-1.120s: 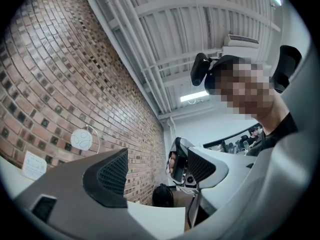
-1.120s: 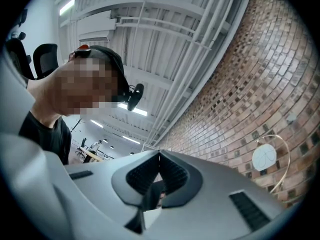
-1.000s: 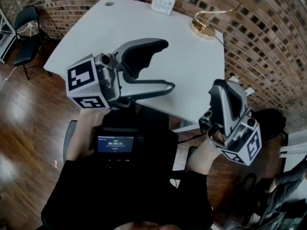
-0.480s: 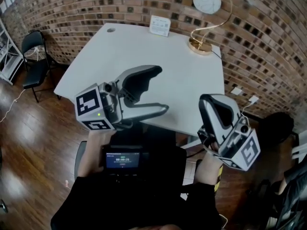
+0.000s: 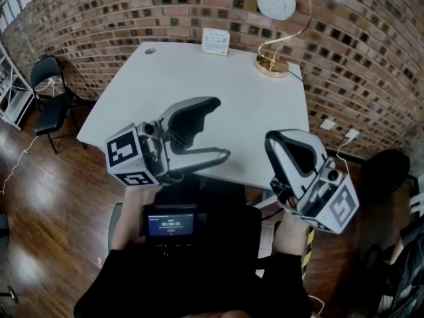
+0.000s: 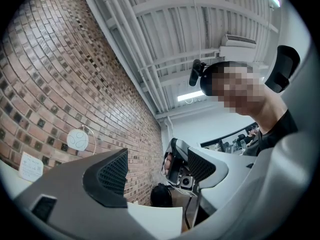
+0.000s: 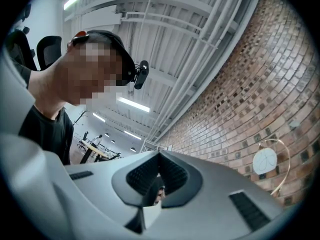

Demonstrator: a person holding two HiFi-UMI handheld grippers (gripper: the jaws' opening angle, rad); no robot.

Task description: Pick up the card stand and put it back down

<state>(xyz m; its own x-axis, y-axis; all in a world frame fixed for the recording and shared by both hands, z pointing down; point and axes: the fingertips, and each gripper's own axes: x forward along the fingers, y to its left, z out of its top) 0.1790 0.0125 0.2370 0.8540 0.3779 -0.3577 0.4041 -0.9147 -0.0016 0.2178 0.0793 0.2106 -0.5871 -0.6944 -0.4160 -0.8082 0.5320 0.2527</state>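
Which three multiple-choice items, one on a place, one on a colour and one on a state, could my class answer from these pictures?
1. Where on the table is the card stand?
A. At the near edge
B. At the far edge, by the brick wall
C. In the middle

2. What colour is the lamp base?
A. Gold
B. Red
C. Blue

3. How do the right gripper jaws stand?
A. Wide apart
B. Shut on the card stand
C. Together, with nothing held

Key: 1 B, the head view shows the stand at the wall side. 2 A, the base and the curved stem shine gold. 3 C, the right gripper view shows the pads meeting, with nothing between them.
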